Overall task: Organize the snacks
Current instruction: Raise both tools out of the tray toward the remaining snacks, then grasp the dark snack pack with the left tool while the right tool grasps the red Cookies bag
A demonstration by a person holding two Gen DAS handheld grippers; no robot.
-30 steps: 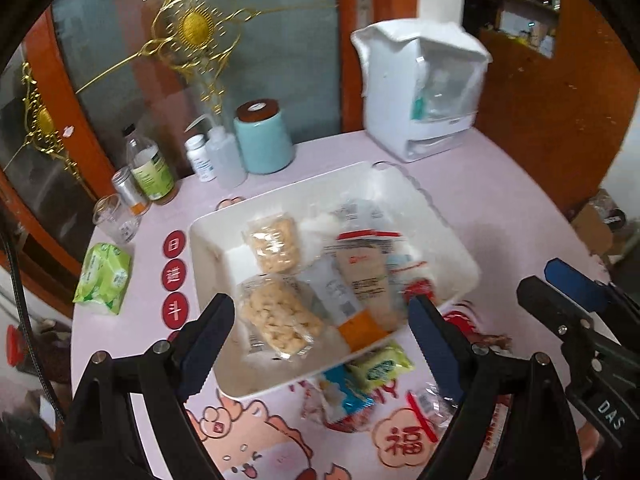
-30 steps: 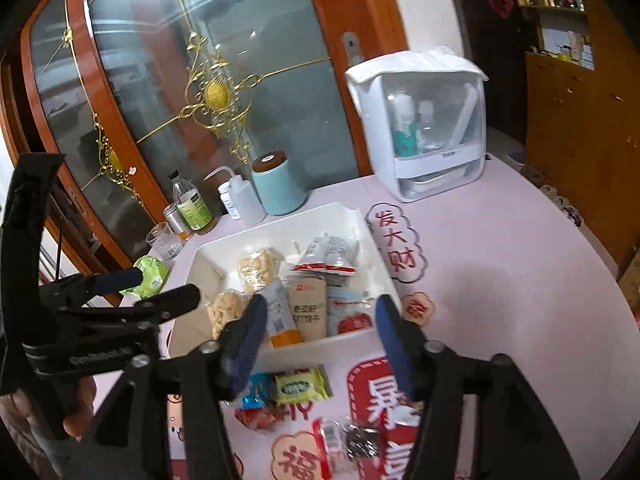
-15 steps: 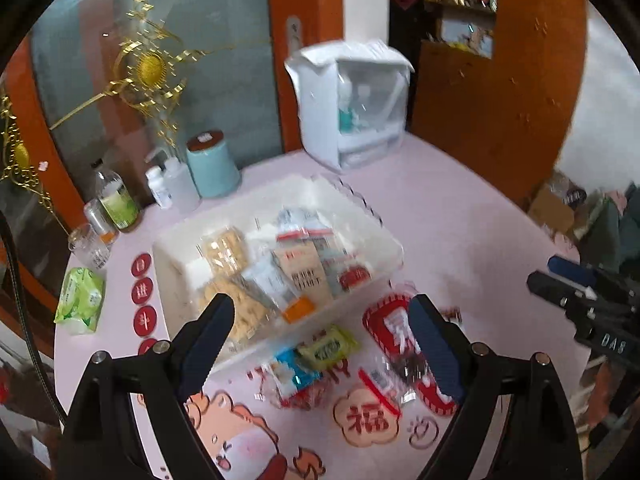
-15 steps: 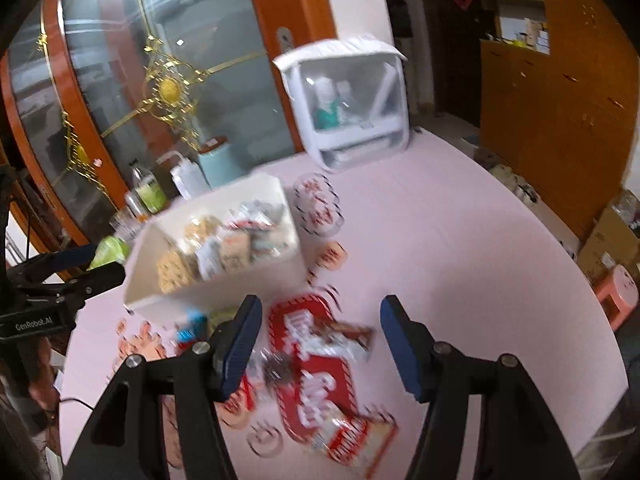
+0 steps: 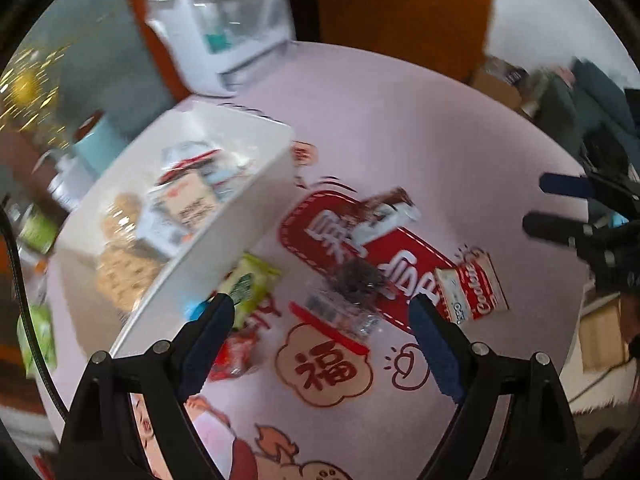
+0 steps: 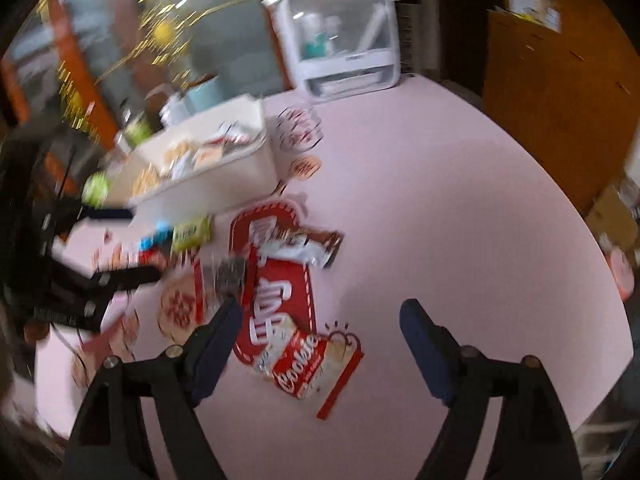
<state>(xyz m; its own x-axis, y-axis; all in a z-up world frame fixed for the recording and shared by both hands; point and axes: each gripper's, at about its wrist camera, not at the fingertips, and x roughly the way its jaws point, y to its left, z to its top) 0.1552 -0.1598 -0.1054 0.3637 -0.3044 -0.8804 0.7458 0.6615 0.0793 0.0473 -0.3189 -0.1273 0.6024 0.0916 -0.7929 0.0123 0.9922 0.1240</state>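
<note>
A white tray holds several snack packets. Loose snacks lie on the pink table: a red and white cookie pack, a brown and white wrapper, a clear packet with dark contents, a green packet, a red packet. My left gripper is open and empty above the clear packet. My right gripper is open and empty, just above the cookie pack.
A white storage box stands at the back of the table. A teal canister and bottles stand behind the tray. A green tissue pack lies at the left edge. The table's right edge drops off to the floor.
Both grippers have swung right and lower, away from the tray and over the loose snacks. The view is blurred by the motion. Both stay open and empty.
</note>
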